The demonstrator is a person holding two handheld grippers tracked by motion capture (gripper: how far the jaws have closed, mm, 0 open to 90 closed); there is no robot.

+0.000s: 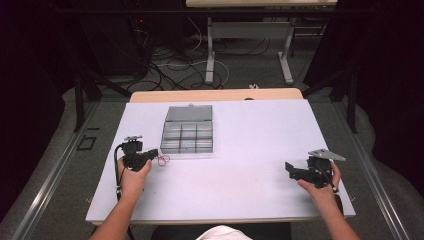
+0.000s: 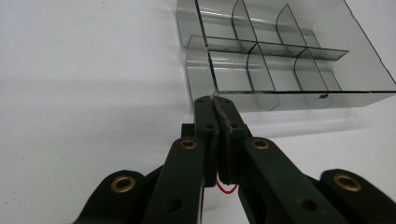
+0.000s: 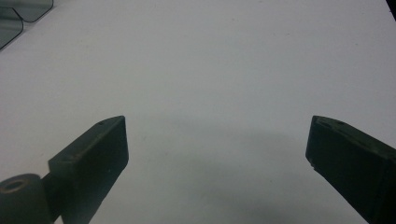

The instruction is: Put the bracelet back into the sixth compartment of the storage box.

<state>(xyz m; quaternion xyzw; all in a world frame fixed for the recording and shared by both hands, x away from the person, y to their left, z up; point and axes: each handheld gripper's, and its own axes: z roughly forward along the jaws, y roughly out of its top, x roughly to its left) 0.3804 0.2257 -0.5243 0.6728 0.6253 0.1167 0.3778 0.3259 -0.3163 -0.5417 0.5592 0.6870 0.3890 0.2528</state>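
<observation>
A clear plastic compartment box point(image 1: 187, 136) lies open on the white table sheet point(image 1: 250, 140), its lid folded back on the far side. My left gripper point(image 1: 150, 156) sits just left of the box's near corner, jaws shut together, with a thin red wire point(image 1: 163, 160) looping out at its tip. In the left gripper view the closed jaws point(image 2: 215, 100) point at the box point(image 2: 280, 70), whose compartments look empty, and a bit of the red wire point(image 2: 226, 188) shows between them lower down. My right gripper point(image 1: 291, 170) rests at the right, open point(image 3: 217, 135) over bare sheet.
The box's rounded corner point(image 3: 18, 11) shows at the top left of the right gripper view. Beyond the table's far wooden edge point(image 1: 215, 95) lie floor cables and another table's legs point(image 1: 287, 60). Dark curtains stand at both sides.
</observation>
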